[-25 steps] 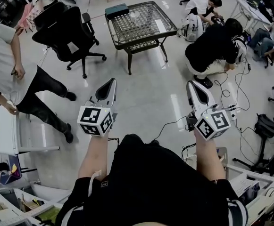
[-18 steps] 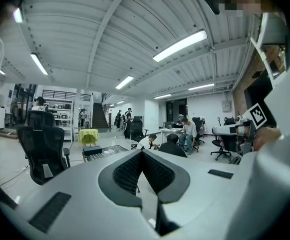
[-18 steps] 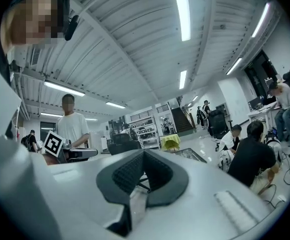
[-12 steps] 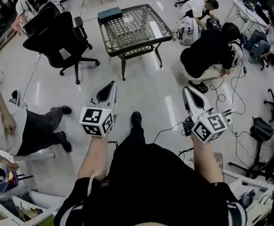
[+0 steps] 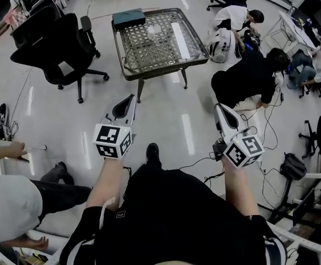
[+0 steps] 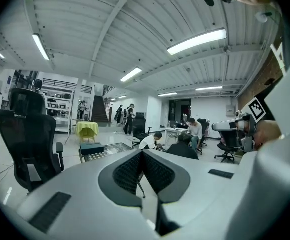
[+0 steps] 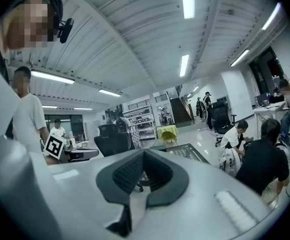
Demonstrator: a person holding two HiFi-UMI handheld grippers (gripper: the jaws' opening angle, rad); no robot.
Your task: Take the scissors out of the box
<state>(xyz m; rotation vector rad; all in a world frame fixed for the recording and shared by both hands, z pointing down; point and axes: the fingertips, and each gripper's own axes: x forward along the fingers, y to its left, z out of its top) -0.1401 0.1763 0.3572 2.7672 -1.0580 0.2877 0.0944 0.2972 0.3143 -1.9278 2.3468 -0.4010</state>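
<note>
A dark teal box (image 5: 129, 18) lies shut on the far left corner of a black lattice table (image 5: 128, 59) ahead of me. No scissors show in any view. My left gripper (image 5: 131, 96) is held out over the floor, short of the table, shut with nothing between its pads. My right gripper (image 5: 218, 106) is beside it at the same height, also shut and empty. In the left gripper view the left gripper (image 6: 142, 151) points at the box (image 6: 91, 148) and the table (image 6: 107, 153). Beyond the right gripper (image 7: 144, 153), the right gripper view shows the table (image 7: 184, 151).
A white strip (image 5: 179, 32) and a small clear item (image 5: 153, 29) lie on the table. A black office chair (image 5: 55, 40) stands left of it. People crouch by bags (image 5: 248, 76) to the right, with cables (image 5: 270, 131) on the floor. A person's arm (image 5: 5, 150) is at my left.
Both grippers have moved forward with me toward the table, which now sits nearer and more centred. The person at my left has slid down and out toward the picture's lower left corner.
</note>
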